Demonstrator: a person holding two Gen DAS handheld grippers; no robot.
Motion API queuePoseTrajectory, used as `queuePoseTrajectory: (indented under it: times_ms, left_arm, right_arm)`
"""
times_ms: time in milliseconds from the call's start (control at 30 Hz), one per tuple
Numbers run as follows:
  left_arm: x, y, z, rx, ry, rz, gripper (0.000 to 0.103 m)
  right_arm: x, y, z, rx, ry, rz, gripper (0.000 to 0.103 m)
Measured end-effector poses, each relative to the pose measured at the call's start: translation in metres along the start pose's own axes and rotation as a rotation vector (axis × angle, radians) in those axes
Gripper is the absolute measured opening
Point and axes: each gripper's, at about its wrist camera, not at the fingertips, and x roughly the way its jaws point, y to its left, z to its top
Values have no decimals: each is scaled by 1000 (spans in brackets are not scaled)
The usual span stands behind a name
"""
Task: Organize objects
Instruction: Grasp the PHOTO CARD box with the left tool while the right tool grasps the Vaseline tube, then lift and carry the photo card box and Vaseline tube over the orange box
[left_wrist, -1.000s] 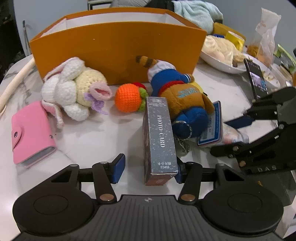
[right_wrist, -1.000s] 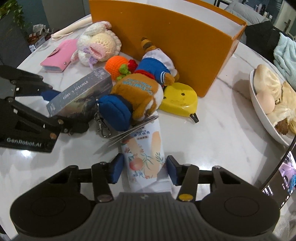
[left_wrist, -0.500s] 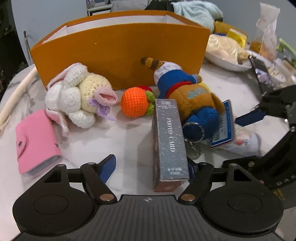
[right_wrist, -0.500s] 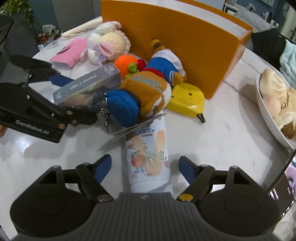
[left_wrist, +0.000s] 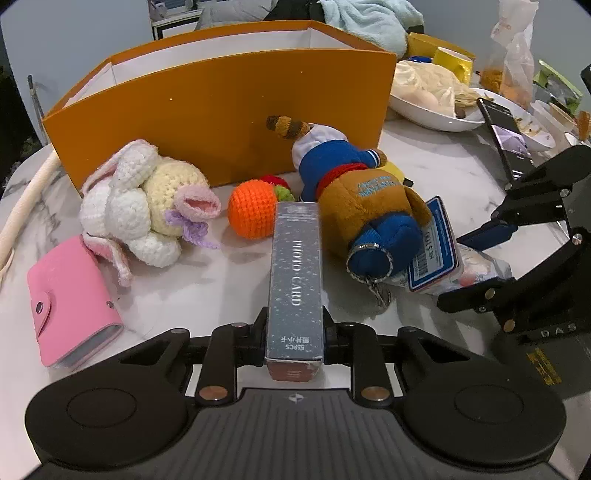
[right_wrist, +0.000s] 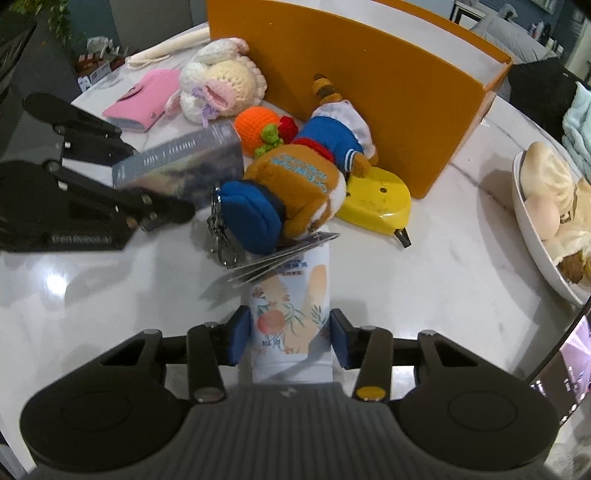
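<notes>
Worktop (left_wrist: 221, 280): white marble, cluttered; orange box (left_wrist: 221, 110) stood at the back.
Left claw (left_wrist: 294, 332): clamped on the grey photo card box (left_wrist: 295, 273), which pointed at the crochet orange (left_wrist: 251, 212).
Right claw (right_wrist: 290, 338): pads against both sides of the floral tube (right_wrist: 291, 317), its far end under the plush toy (right_wrist: 295, 184).

My left black two-finger gripper (left_wrist: 294, 329) is low over the near edge of the white marble tabletop (left_wrist: 192, 295), jaws pressed on both long faces of the grey "PHOTO CARD" box (left_wrist: 294, 280). My right black two-finger gripper (right_wrist: 290, 338), level, has blue pads (right_wrist: 239, 338) flanking the white floral-print tube (right_wrist: 290, 325); I cannot tell if they touch it.
</notes>
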Motion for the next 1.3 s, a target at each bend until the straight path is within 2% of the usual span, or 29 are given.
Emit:
queuePoseTrajectory:
  times_ms: [400,667,1000,1300]
  left_arm:
    - [-32,10,-7,5,-54,-36,28]
    - [-50,15,-4,-7,-94,-30,28]
    - [-79,10,2,14,-154,-43,28]
    - [-113,10,31,51,-242,-46,28]
  right_arm:
    - [-32,-2,-8,-62,2,-19,47]
    - [-74,-8,-8,-39,-81,-12,47]
    - [-99,-15,-9,-7,-135,-26,47]
    - [-118,-15,13,-11,-212,-26,47]
